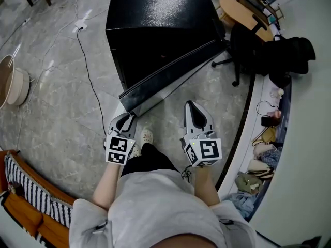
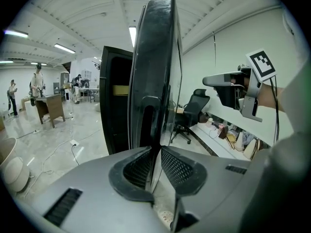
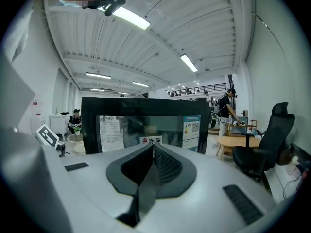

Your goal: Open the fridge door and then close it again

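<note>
A black fridge (image 1: 160,19) stands ahead of me, its door (image 1: 176,71) swung a little way out from the body. My left gripper (image 1: 126,119) is at the door's free edge. In the left gripper view that edge (image 2: 158,57) runs upright between the jaws of my left gripper (image 2: 156,152), and both pads lie against it. To the right of it my right gripper (image 1: 194,106) hovers shut with nothing in it. The right gripper view has the right gripper (image 3: 151,147) facing the door's glass front (image 3: 146,125), apart from it.
A black office chair (image 1: 243,45) and a wooden table (image 1: 243,14) stand to the fridge's right. A curved shelf with bags and cables (image 1: 264,138) runs along the right wall. A power cable (image 1: 88,71) trails over the floor at left, near a round basket (image 1: 13,87).
</note>
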`<state>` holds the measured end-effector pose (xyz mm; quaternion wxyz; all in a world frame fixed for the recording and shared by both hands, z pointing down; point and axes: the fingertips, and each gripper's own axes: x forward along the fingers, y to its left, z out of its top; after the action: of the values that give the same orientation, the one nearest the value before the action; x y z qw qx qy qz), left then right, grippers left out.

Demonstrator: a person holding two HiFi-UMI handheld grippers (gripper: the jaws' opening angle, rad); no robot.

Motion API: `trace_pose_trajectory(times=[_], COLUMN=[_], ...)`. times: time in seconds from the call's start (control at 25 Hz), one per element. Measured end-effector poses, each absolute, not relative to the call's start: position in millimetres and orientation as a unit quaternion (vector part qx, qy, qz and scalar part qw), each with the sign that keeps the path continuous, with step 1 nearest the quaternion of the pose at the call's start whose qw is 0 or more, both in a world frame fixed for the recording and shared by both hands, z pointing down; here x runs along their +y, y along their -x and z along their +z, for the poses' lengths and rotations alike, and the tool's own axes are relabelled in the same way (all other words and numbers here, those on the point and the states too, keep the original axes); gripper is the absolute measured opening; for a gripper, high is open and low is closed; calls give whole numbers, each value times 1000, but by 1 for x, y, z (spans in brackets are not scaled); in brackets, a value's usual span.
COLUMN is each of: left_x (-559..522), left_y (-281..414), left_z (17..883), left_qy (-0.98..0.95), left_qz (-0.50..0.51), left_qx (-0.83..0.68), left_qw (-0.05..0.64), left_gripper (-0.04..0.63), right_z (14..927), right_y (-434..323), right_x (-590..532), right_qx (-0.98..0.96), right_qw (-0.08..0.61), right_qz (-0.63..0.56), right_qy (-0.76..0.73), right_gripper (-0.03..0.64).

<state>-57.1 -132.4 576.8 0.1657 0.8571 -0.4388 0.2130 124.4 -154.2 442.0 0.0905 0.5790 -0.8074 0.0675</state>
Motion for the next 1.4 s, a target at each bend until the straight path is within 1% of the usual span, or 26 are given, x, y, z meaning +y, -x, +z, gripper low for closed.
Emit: trace_pose_trajectory(times=[0.6, 1.4], left_x=[-186, -274], left_y=[88, 119], left_z=[578, 580], left_qy=[-842, -828], left_qz=[222, 235], left_qx=[-462, -481], left_qw=[167, 163], left_gripper=[78, 94], right_z=[433, 440], right_y=[-116, -110], right_x=[-181, -220], right_qx=[-821, -826], right_qw=[97, 93], right_qz=[54, 67], right_qy=[-559, -552], right_gripper=[25, 25])
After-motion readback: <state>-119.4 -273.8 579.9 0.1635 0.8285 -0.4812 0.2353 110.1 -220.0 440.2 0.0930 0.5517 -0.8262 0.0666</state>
